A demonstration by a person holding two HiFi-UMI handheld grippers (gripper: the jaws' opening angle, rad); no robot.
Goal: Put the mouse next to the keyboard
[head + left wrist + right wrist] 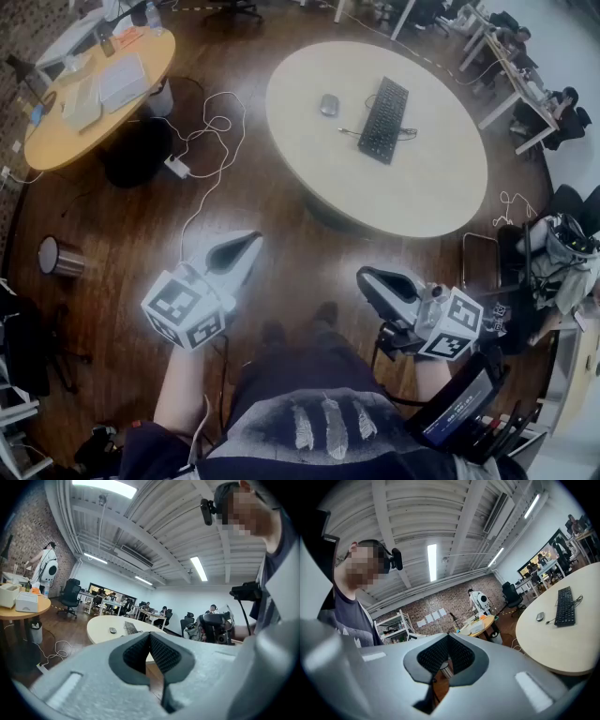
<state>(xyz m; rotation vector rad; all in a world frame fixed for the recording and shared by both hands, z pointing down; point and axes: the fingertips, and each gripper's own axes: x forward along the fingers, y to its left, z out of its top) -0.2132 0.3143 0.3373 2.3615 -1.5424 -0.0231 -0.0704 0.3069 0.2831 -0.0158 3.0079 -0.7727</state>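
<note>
Long ceiling strips [432,562] burn white, slightly blown out, above the round table [422,192], whose pale top shines while the wood floor [253,216] around it stays dim. Every view bends and darkens toward its corners; nearest surfaces blur.

The mouse [328,104] is too small to show its buttons

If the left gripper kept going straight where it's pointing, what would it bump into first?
Most likely the near edge of the round white table. The left gripper aims that way, and nothing shows in between. Depth is unclear, so it might pass under the tabletop instead.
</note>
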